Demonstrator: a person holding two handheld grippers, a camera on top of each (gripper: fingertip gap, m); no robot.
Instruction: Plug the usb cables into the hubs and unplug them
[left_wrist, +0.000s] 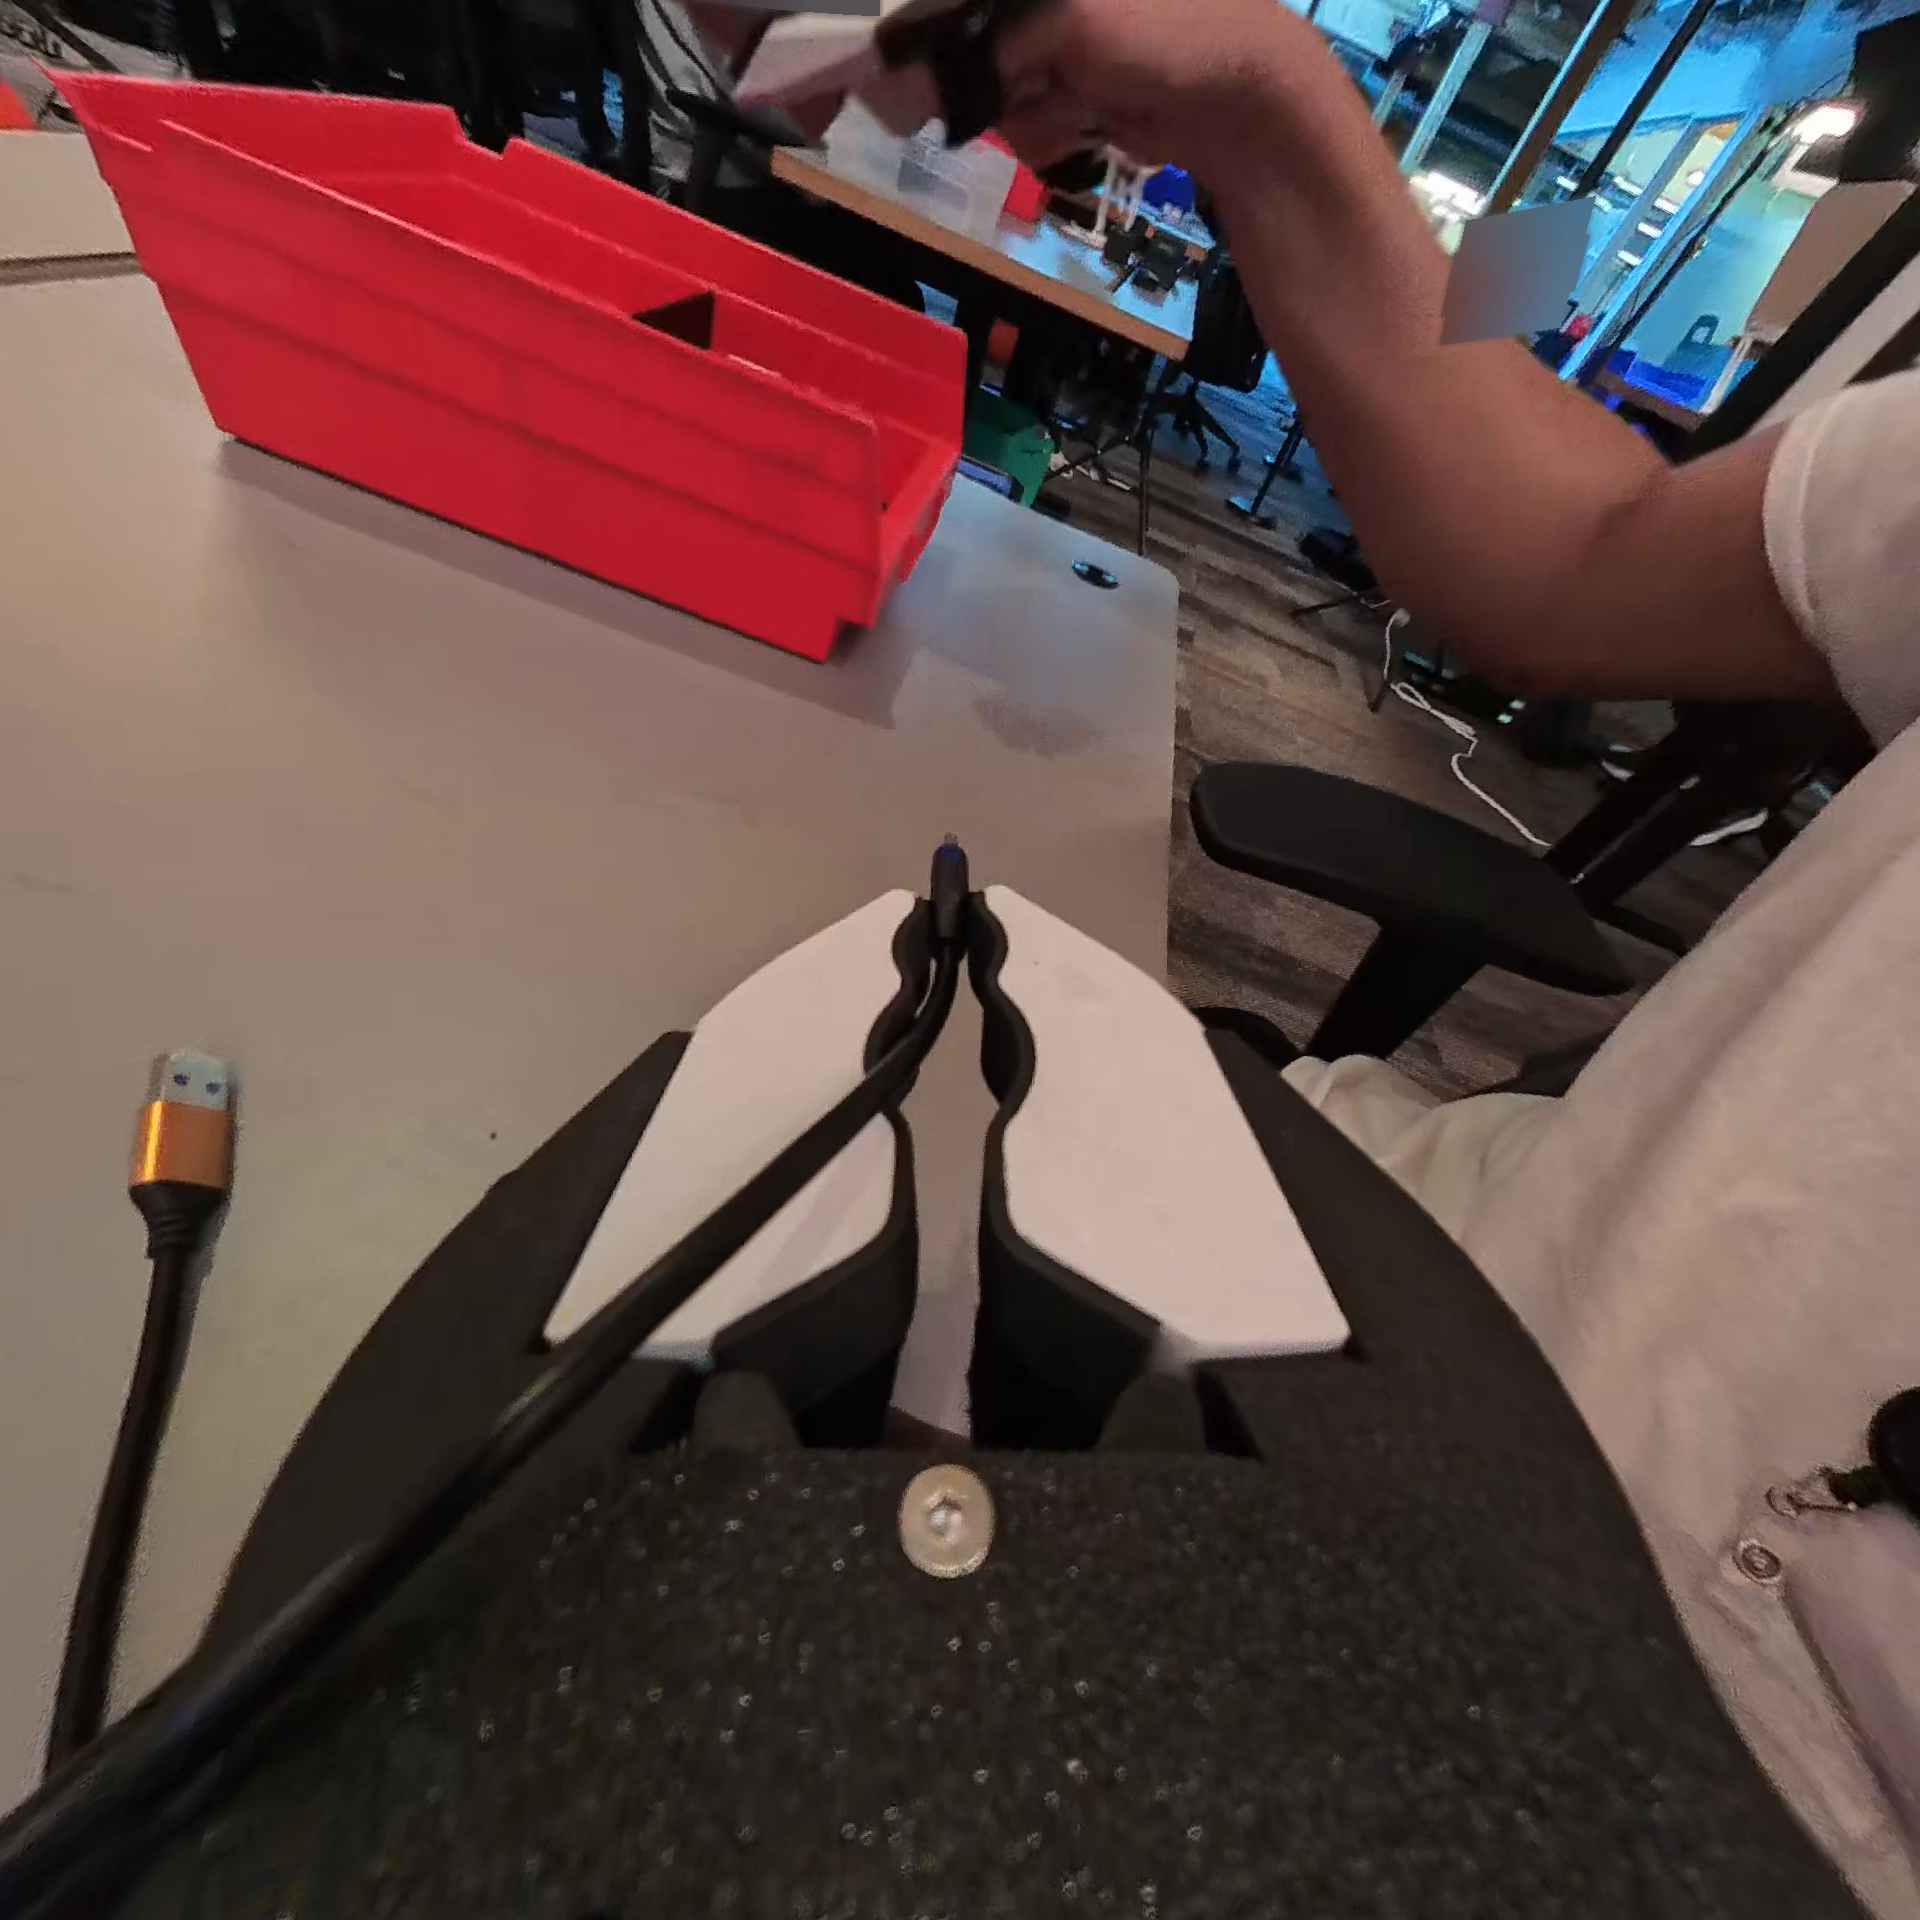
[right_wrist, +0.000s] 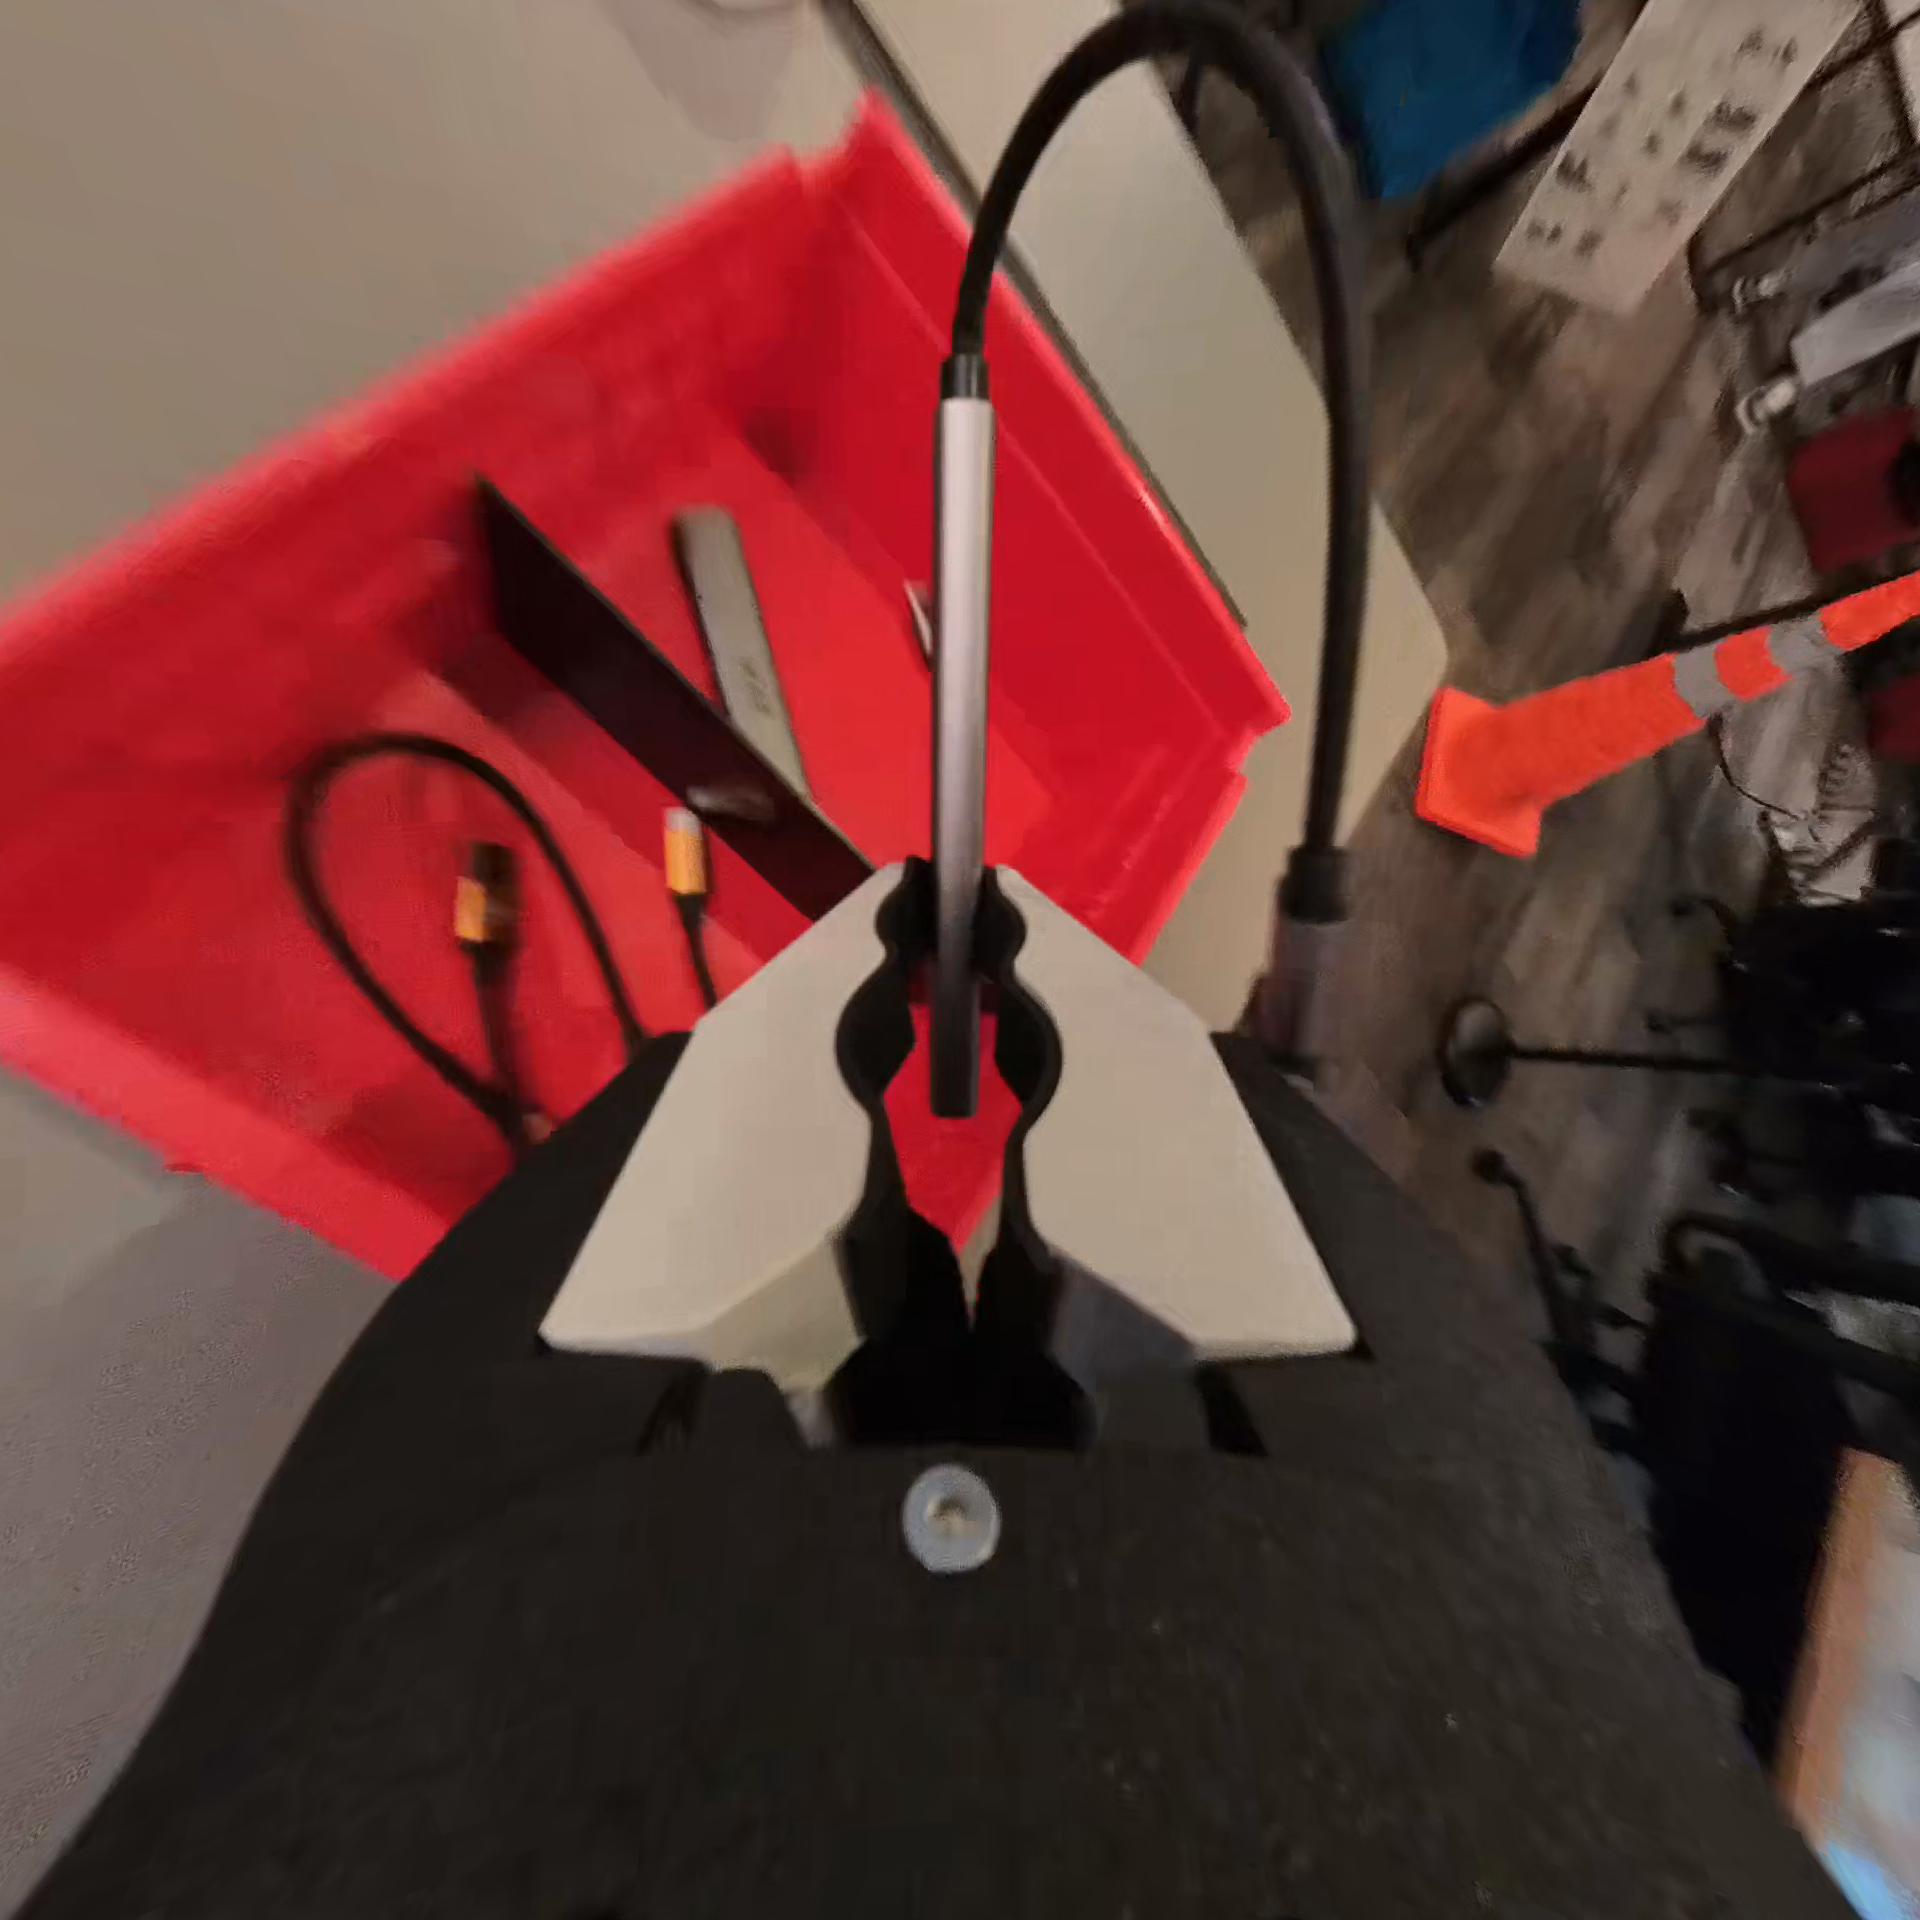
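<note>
My left gripper (left_wrist: 948, 896) is shut on the small plug end of a black cable (left_wrist: 727, 1205), held just above the white table (left_wrist: 416, 831). The cable's other end, a gold-sleeved USB plug (left_wrist: 185, 1127), lies on the table at the left. My right gripper (right_wrist: 951, 883) is shut on a slim grey adapter hub (right_wrist: 964, 644), held above a red bin (right_wrist: 1091, 582). The hub's black cord (right_wrist: 1143, 31) arcs up and hangs down to a grey plug (right_wrist: 1311, 935) at the right. The right gripper also shows high in the left wrist view (left_wrist: 951, 62), blurred.
The red bin (left_wrist: 520, 416) stands on the table's far side, near its right edge. A black divider (right_wrist: 644, 675) splits it; a second grey hub (right_wrist: 740, 644) and a black cable with gold plugs (right_wrist: 483, 894) lie inside. A person's arm (left_wrist: 1455, 436), a chair armrest (left_wrist: 1392, 862) and an orange cone (right_wrist: 1621, 717) are to the right. My right fingertips sit around 40 centimetres from my left ones.
</note>
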